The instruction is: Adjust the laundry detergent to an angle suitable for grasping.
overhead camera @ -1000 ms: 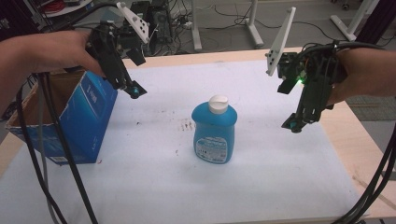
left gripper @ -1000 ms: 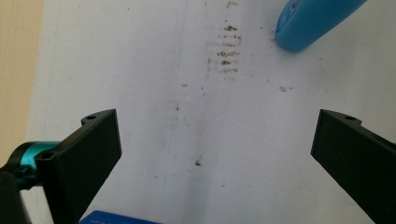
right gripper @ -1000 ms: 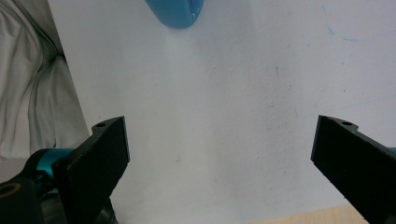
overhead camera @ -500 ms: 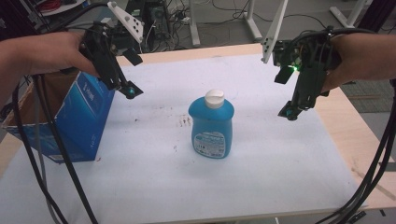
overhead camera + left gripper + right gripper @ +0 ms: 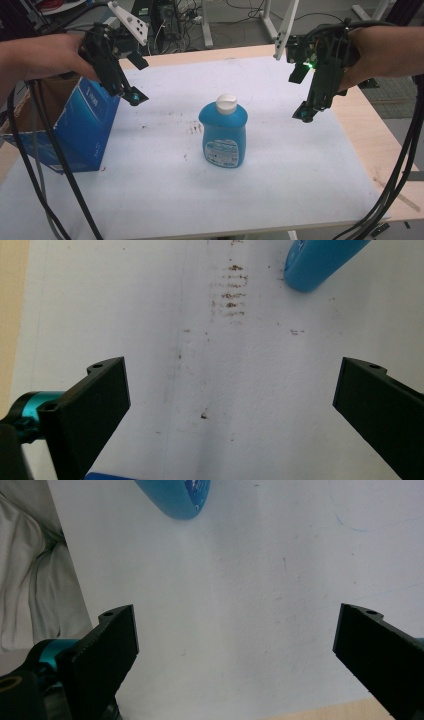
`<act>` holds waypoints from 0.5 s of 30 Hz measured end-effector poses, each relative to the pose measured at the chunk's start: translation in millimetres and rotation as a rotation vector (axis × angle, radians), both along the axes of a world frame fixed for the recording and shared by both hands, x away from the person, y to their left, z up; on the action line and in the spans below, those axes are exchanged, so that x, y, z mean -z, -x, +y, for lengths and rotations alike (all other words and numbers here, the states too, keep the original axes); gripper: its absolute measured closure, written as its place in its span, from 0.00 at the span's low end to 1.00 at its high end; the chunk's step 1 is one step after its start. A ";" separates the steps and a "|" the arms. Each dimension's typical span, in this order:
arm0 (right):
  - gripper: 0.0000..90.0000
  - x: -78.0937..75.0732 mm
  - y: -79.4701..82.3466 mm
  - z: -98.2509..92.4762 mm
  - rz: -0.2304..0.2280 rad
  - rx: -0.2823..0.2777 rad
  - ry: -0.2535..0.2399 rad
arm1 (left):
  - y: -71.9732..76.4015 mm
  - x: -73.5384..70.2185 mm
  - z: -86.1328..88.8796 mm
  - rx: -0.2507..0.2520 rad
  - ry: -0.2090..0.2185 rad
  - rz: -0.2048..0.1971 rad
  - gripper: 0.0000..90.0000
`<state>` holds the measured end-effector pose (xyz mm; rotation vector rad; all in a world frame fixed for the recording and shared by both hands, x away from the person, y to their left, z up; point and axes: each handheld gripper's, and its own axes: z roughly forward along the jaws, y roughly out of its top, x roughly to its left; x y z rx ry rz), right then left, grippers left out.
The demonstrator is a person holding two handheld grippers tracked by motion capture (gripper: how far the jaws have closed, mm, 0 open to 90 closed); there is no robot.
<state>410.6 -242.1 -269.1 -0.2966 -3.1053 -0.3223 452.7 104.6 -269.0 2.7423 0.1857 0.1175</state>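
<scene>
White paper [image 5: 280, 170] covers most of the wooden table [image 5: 370, 150], and wires and metal legs fill the floor behind it. Right in the middle of the paper stands a blue bottle [image 5: 224, 135] with a white cap [image 5: 226, 104]. It stands up straight.

Far to the left of the bottle sits a blue box [image 5: 82, 130], open at the top, at the edge of the paper. The left gripper [image 5: 134, 96] hangs in the air just past the top corner of that box, between the box and the bottle but well apart from the bottle. A hand [image 5: 47, 55] holds it up. Its two black jaws are spread wide with nothing between them. In the left gripper view they look down on white paper with small brown marks [image 5: 229, 290], and the bottle's blue bottom edge peeks in at the top.

To the right of the bottle, the right gripper [image 5: 306, 111] hangs in the air too, pointing down at the paper, well apart from the bottle. Its jaws are also wide apart and hold nothing. A small green light [image 5: 311, 64] glows on it.
</scene>
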 end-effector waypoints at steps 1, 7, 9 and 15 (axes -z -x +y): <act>0.04 0.2 0.0 0.2 0.001 -0.001 0.004 | -0.2 0.1 0.1 0.001 -0.004 0.000 0.02; 0.04 0.6 0.2 0.3 0.000 -0.005 0.008 | 1.1 1.3 0.3 0.003 -0.004 -0.002 0.02; 0.04 0.7 0.7 0.4 -0.001 -0.005 0.007 | 0.8 1.8 0.5 0.002 -0.003 0.001 0.02; 0.04 -0.1 3.2 0.3 -0.005 -0.002 0.010 | 2.3 3.9 0.0 0.006 -0.001 0.001 0.02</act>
